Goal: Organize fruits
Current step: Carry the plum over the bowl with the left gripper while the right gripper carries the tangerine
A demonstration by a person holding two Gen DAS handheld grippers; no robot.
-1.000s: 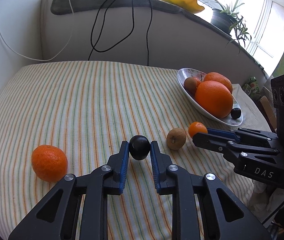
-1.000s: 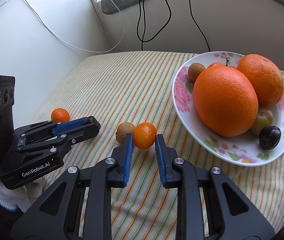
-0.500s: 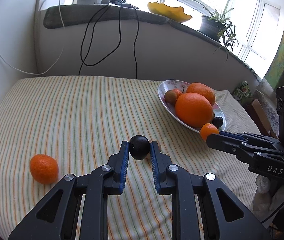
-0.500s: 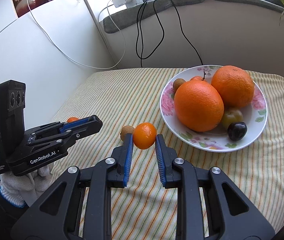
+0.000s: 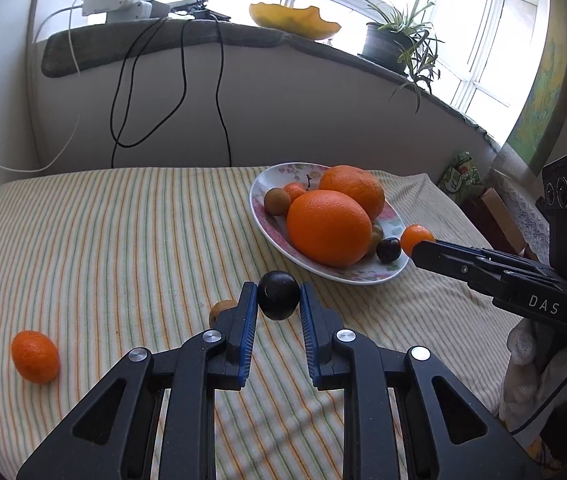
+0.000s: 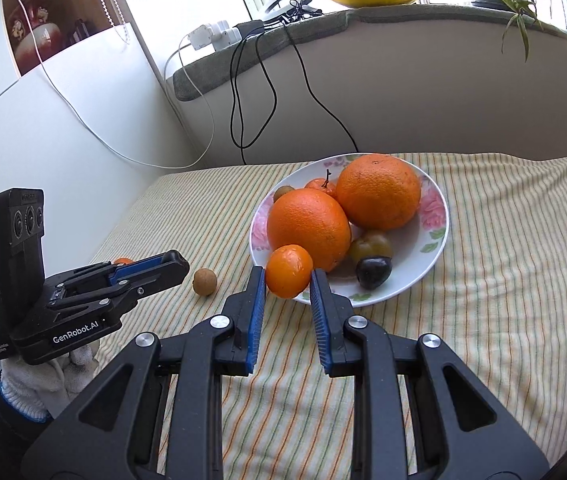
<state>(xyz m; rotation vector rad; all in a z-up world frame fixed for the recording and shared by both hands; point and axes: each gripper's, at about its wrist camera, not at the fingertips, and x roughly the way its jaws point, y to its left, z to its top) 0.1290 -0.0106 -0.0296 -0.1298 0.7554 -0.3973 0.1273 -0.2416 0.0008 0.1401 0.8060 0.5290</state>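
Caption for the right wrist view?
Right gripper carries a tangerine toward the fruit plate.

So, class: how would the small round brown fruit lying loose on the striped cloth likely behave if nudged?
The small round brown fruit looks nearly spherical, so it would probably roll. It seems light, being smaller than the mandarin. The striped cloth may slow it.

**Fruit spread across the surface, plate at the right**

A plate [image 5: 259, 216] is sitting on the surface [image 5: 123, 240] toward the right, two big oranges [image 5: 327, 227] lying in it with smaller fruit tucked around them. A tangerine [image 5: 35, 356] is lying well apart at the left. A small round fruit [image 6: 204, 281] is resting between the two, just left of the plate. A potted plant [image 5: 387, 46] is standing on the sill behind.
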